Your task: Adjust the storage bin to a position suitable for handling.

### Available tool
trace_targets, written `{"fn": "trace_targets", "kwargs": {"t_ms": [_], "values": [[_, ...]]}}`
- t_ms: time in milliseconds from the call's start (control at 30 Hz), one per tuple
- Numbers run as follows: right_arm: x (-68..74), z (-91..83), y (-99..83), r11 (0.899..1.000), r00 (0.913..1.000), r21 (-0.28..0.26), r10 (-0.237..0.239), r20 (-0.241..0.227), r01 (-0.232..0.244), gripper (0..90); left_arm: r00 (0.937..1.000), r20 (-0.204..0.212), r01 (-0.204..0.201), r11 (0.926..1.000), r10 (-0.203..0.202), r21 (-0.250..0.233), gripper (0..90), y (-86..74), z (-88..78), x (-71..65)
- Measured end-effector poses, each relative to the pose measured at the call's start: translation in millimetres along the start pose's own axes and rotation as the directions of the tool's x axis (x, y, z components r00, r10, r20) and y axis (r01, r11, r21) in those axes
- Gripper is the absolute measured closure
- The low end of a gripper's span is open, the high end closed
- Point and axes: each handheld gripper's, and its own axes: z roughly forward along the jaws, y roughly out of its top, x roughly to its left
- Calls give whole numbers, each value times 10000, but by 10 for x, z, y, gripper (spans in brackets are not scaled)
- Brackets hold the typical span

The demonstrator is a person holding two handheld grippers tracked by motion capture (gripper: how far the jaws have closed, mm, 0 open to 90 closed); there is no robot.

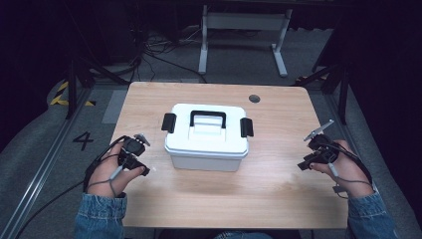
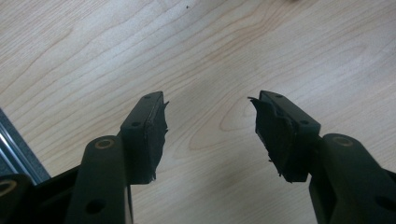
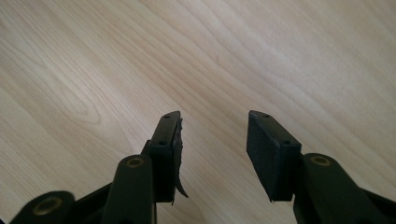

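A white lidded box (image 1: pixel 207 136) with a black handle and a black latch on each end stands in the middle of the wooden table (image 1: pixel 278 184). My left gripper (image 1: pixel 140 160) rests in a hand to the left of the box, a short way from it. In the left gripper view, the left gripper (image 2: pixel 209 125) is open over bare wood with nothing between its pads. My right gripper (image 1: pixel 304 158) is held at the table's right side, farther from the box. The right gripper (image 3: pixel 214 140) is open too in its own view, with bare tabletop between the pads.
A small dark round hole (image 1: pixel 254 98) sits in the table near its far right edge. Beyond the table stand a white frame (image 1: pixel 244 35), cables and dark stands on a grey floor. Metal rails run along both sides of the table.
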Motion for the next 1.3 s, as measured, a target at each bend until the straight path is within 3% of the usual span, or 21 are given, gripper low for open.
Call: {"fn": "trace_targets", "kwargs": {"t_ms": [167,267,333,533,733,967,1067,1300], "values": [[15,-16,-7,9998,9999,-165,-124,97,126,562,9991,353,242,9997,-243,10,510,18,-52,29],[12,6,-28,9999,10000,-106,-37,34,38,561,9985,334,428,9981,-443,445,436,51,-40,38],[11,7,-40,10000,10000,-83,7,85,-7,562,9997,132,199,9987,-205,463,446,77,-26,37],[33,-26,-45,9990,10000,-451,2,91,2,597,9997,230,-42,9992,33,410,434,115,-21,17],[106,5,14,9969,9992,-685,-402,-74,396,621,9994,317,-166,9993,156,332,437,110,-45,5],[211,-52,157,9931,9977,-1021,-615,-296,582,619,9980,564,-299,9992,283,278,434,93,-49,-24],[249,-94,251,9915,9971,-1149,-656,-377,609,611,9986,517,-136,9998,127,176,419,81,-66,-16],[368,-273,523,9841,9894,-1187,-1381,-444,1320,610,9987,505,48,10000,-43,-86,403,47,-113,21]]}}
